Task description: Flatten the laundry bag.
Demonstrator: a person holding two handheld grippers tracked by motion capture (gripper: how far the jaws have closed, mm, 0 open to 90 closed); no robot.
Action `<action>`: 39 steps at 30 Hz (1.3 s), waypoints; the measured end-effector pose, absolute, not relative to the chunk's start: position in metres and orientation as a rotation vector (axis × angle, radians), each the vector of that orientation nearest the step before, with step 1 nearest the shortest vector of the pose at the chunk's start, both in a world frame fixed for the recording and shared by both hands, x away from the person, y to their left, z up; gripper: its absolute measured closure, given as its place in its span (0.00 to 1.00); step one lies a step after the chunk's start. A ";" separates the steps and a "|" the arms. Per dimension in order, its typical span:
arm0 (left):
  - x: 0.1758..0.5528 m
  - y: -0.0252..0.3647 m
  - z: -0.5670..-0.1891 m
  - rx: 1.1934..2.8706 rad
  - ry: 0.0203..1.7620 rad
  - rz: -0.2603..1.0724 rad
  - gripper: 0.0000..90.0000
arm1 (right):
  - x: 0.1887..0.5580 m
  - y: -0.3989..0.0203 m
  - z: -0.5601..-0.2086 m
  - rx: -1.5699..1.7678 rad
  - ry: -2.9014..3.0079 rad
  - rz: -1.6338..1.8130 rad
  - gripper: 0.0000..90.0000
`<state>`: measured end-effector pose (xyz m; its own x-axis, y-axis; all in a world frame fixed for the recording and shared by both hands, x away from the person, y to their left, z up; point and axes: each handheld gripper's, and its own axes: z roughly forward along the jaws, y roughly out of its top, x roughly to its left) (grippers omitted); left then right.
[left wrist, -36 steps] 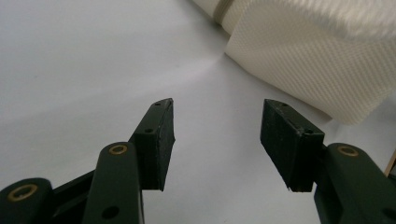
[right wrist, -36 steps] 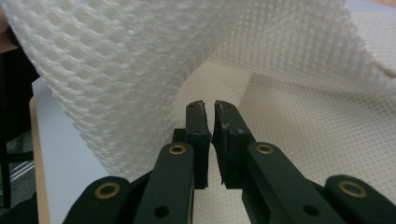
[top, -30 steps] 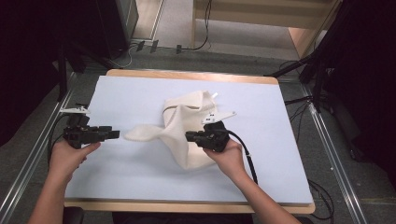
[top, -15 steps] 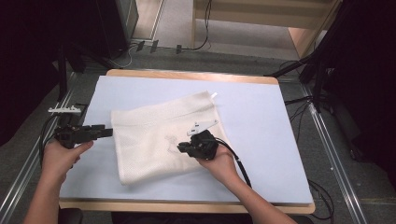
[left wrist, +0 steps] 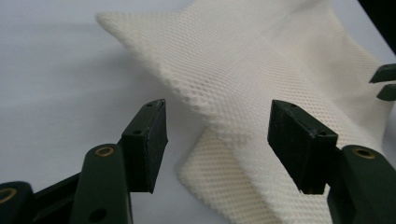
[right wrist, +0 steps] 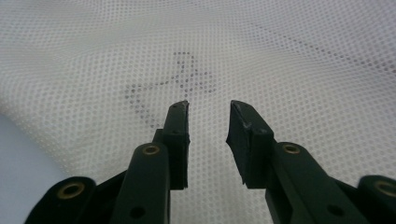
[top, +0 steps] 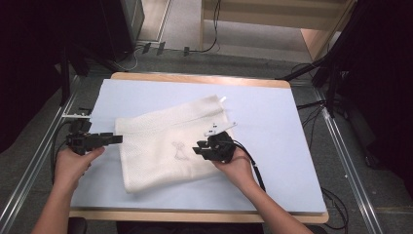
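Note:
A white mesh cloth (top: 170, 144) lies spread flat on the pale blue table top (top: 272, 112), with a faint grey mark (top: 180, 151) showing through near its middle. My left gripper (top: 116, 139) is open at the cloth's left edge. In the left gripper view the folded corner of the cloth (left wrist: 233, 93) lies just ahead of the left gripper (left wrist: 217, 116), apart from the pads. My right gripper (top: 198, 149) rests over the cloth's right part, jaws a little apart. The right gripper (right wrist: 210, 109) hovers over the mesh (right wrist: 280, 56), pointing at the grey mark (right wrist: 177, 79), with nothing held.
Small white tags (top: 214, 129) stick out at the cloth's right corner. The table has a wooden rim (top: 195, 78) and metal rails (top: 341, 146) along both sides. Cables (top: 311, 105) run off to the right. Dark equipment stands behind the table.
The cloth was bunched up between both grippers a second ago and now lies spread flat. Both grippers have let go of it; the right one moved toward me and left.

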<state>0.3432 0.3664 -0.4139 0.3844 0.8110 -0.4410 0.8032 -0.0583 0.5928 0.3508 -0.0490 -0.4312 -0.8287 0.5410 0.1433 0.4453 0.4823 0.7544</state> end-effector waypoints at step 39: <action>0.330 0.190 -0.427 2.268 0.915 0.033 0.94 | 0.353 -0.084 -0.409 0.999 2.426 1.357 0.64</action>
<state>0.3302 0.1903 -0.4274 0.7522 0.6219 -0.2178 0.6049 -0.5204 0.6027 0.3530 -0.0837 -0.4093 -0.7556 0.6364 0.1552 0.4653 0.3548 0.8110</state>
